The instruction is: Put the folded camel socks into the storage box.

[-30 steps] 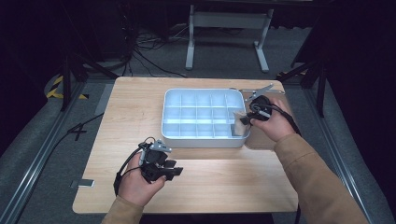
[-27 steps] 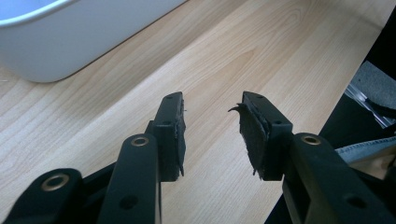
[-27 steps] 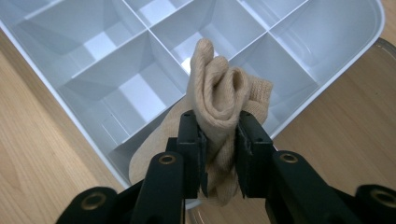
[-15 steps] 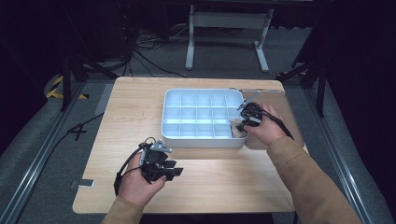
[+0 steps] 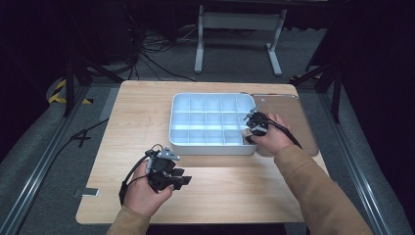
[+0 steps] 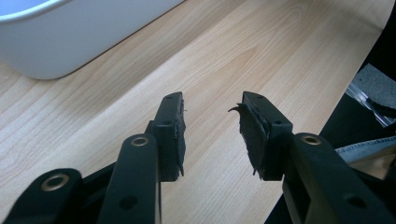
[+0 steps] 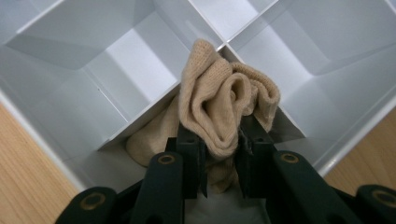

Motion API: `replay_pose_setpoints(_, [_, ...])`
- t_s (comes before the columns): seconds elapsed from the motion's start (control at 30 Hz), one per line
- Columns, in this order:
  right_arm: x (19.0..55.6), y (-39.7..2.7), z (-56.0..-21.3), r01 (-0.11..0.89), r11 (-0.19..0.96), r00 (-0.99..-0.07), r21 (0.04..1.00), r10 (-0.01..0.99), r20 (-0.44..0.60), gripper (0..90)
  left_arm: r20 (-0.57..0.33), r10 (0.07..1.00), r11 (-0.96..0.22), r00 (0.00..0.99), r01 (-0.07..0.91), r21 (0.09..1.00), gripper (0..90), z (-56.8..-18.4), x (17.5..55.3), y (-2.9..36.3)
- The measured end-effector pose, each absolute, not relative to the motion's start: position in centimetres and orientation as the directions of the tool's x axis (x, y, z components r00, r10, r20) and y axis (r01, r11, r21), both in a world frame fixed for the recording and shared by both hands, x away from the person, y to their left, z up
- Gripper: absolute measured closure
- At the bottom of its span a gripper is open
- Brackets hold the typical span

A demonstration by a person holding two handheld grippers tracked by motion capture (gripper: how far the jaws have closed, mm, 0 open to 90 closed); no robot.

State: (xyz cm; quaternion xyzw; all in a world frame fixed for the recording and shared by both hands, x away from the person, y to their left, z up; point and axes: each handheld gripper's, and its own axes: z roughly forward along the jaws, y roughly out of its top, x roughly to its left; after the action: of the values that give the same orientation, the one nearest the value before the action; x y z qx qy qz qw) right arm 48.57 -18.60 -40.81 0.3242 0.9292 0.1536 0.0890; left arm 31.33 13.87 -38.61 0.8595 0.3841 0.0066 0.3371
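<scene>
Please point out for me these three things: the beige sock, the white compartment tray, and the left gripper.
beige sock [image 7: 219,112]: right gripper view, on the bunched folds between the jaws.
white compartment tray [image 5: 210,146]: high view, on its near outer wall.
left gripper [image 6: 210,126]: left gripper view, midway between its open fingertips.

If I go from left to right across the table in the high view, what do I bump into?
Left gripper resting open on the wood → white divided tray → right gripper, at the tray's near right corner, shut on a beige sock.
</scene>
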Motion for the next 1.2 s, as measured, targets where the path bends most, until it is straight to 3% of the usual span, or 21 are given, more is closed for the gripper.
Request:
replay_pose_setpoints(0.6, [49.3,-17.7,-42.0,0.593,0.758,-0.774,0.273,0.63,-0.069,72.5,-0.257,0.662,-0.478,0.704,0.661,0.578,60.6,-38.7,31.4,14.0])
replay_pose_setpoints(0.73, [49.1,-17.8,-41.9,0.593,0.752,-0.77,0.287,0.634,-0.07,71.4,-0.257,0.66,-0.479,0.706,0.659,0.58,60.4,-38.8,31.5,13.8])
replay_pose_setpoints(0.93, [48.3,-18.1,-40.9,0.568,0.76,-0.784,0.316,0.616,-0.073,60.9,-0.256,0.653,-0.486,0.712,0.654,0.58,60.1,-38.8,31.7,13.7])
replay_pose_setpoints(1.2, [47.2,-19.3,-38.7,0.557,0.733,-0.78,0.391,0.623,-0.055,58.7,-0.259,0.653,-0.484,0.712,0.655,0.58,60.1,-38.8,31.6,13.6])
